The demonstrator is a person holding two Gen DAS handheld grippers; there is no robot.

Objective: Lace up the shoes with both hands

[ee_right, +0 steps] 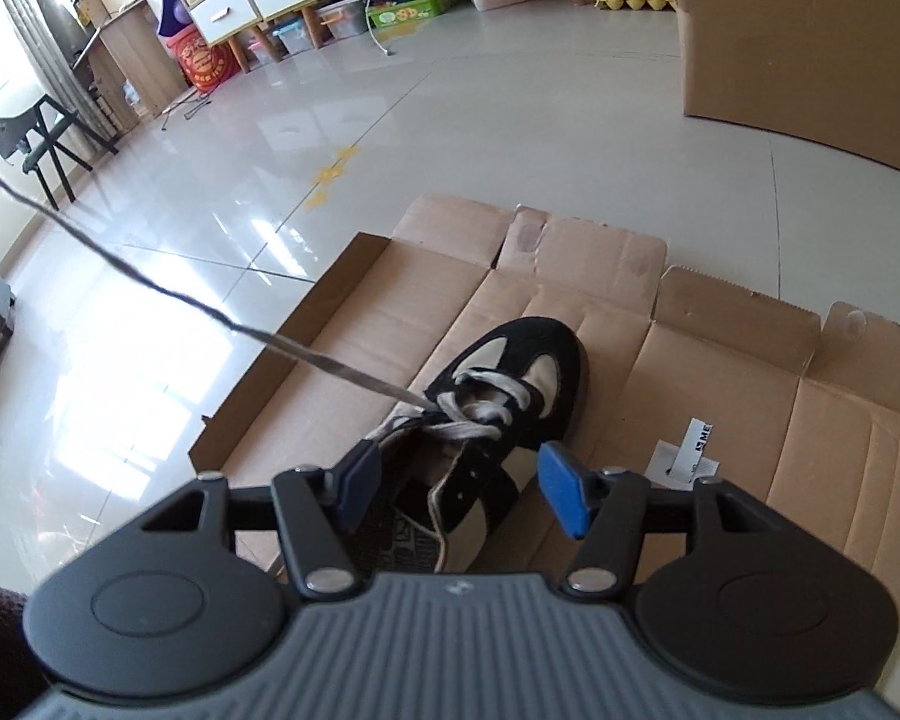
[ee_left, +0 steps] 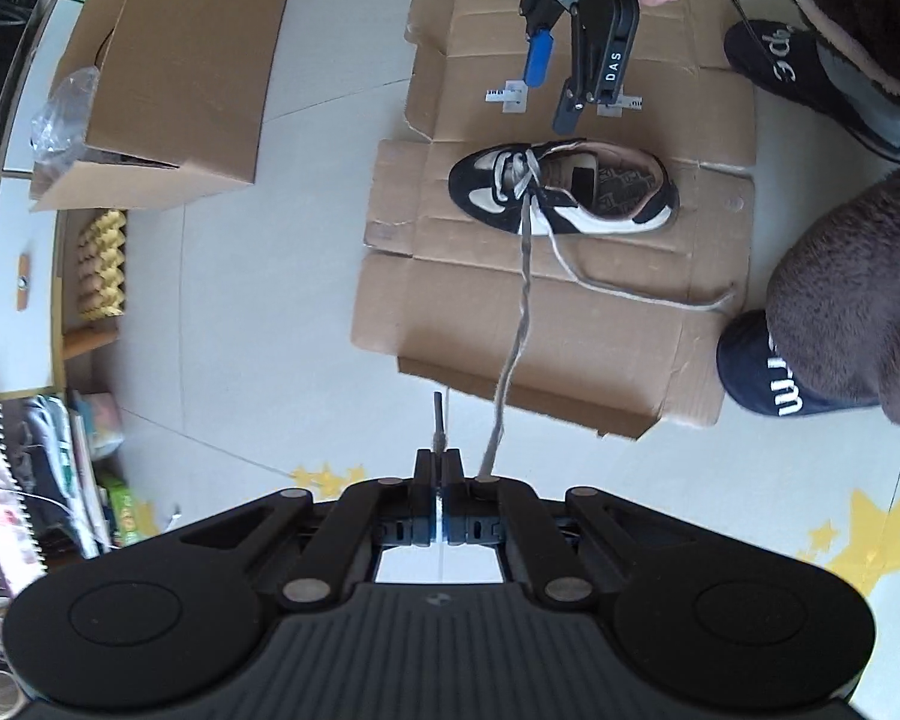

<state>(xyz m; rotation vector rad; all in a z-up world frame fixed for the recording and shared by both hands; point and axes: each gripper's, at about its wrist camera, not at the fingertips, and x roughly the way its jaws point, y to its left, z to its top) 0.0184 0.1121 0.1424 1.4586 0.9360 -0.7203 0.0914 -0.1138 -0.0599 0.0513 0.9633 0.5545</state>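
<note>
While clamped on the taut lace (ee_left: pixel 525 276), left gripper (ee_left: pixel 443 461); right gripper (ee_right: pixel 456 489) jaws apart, empty, above the shoe (ee_right: pixel 498 396).

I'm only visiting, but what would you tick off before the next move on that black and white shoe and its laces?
1. Left gripper shut on the grey shoelace: ok, lace end pinched between closed jaws.
2. That lace pulled straight from the eyelets: ok, it runs taut up from the black and white shoe.
3. Right gripper free to grab: ok, jaws open, nothing between the blue pads.
4. Second lace end reachable: ok, lying loose on the flattened brown cardboard.
5. Shoe steady on the cardboard: ok, flat on its sole, nothing holding it.
6. Lace through the right eyelet: cannot tell.
</note>
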